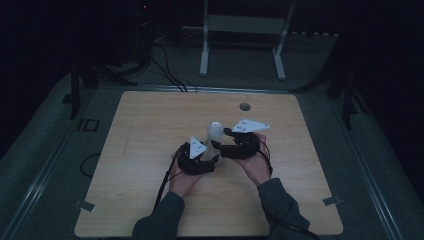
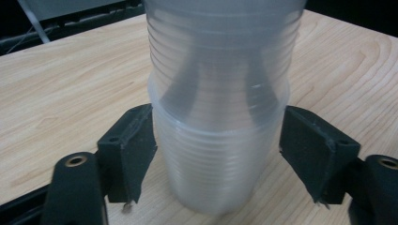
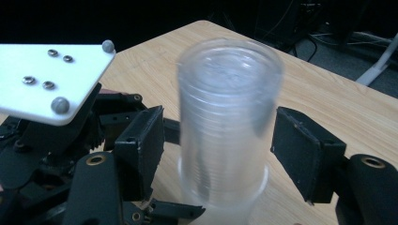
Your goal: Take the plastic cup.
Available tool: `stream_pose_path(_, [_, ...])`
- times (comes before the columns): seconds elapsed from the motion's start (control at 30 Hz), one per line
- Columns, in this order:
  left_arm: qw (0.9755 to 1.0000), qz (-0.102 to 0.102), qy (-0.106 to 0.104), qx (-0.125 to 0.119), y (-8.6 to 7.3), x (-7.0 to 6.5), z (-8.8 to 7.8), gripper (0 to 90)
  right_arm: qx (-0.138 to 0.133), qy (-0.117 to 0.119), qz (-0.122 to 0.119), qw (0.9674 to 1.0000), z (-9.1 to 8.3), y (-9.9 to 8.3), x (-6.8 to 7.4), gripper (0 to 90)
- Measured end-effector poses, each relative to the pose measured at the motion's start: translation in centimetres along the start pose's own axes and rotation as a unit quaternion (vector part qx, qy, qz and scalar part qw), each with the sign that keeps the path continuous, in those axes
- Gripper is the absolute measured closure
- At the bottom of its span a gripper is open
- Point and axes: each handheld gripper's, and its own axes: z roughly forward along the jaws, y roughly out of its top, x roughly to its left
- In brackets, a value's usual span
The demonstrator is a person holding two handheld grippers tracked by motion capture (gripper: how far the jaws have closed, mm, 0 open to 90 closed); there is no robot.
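High view: your two hands meet near the middle of the wooden table point(image 1: 150, 130), each holding a gripper against a stack of clear plastic cups point(image 1: 215, 134) that stands upright on the wood. Your left gripper point(image 1: 206, 156) sits at the base of the stack on its near-left side; your right gripper point(image 1: 226, 140) comes in from the right, close beside the left one. Open wood lies on every side of the stack: a broad band toward the far edge, where a small round hole point(image 1: 244, 106) is set in the tabletop, and wide margins toward the left and right edges. The near edge lies behind your forearms.

Left gripper view: the stack point(image 2: 218, 117) fills the space between the left gripper's point(image 2: 216, 150) two black jaws. The lower cup's rim runs as a ridge level with the jaw tops. The left pad lies against the cup wall and the right pad meets it too, so this gripper clasps the stack at a narrow setting.

Right gripper view: the stack point(image 3: 227, 126) stands between the right gripper's point(image 3: 218, 150) jaws with a visible gap on each side, so these jaws are parted and press on nothing. Your left gripper's white plate point(image 3: 47, 79) crowds the left jaw; free wood lies beyond the right jaw up to the table edge.
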Motion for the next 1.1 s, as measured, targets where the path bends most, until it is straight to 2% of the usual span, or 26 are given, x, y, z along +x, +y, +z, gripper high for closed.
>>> stream_pose_path(0.3, [1.0,0.0,0.002,-0.002,-0.1,0.0,0.1,26.1,-0.002,-0.001,0.001,1.0,0.9,0.9,-0.3,31.2])
stream_pose_path(0.4, [1.0,-0.006,0.004,0.0,-0.1,0.2,0.4,21.4,0.004,-0.003,-0.001,1.0,1.8,1.4,-0.4,30.3])
stream_pose_path(0.53, [1.0,-0.005,0.004,-0.005,-0.1,0.2,0.7,19.0,0.01,-0.003,-0.002,0.9999,2.3,1.5,-0.4,35.1])
stream_pose_path(0.7, [0.9999,0.003,0.004,-0.012,0.0,0.0,1.3,18.2,0.008,0.004,0.007,0.9999,2.4,1.5,-0.3,37.7])
stream_pose_path(1.1, [0.9994,0.014,0.02,-0.024,0.1,-0.3,1.9,20.1,0.01,0.005,0.007,0.9999,2.3,1.6,-0.2,38.1])
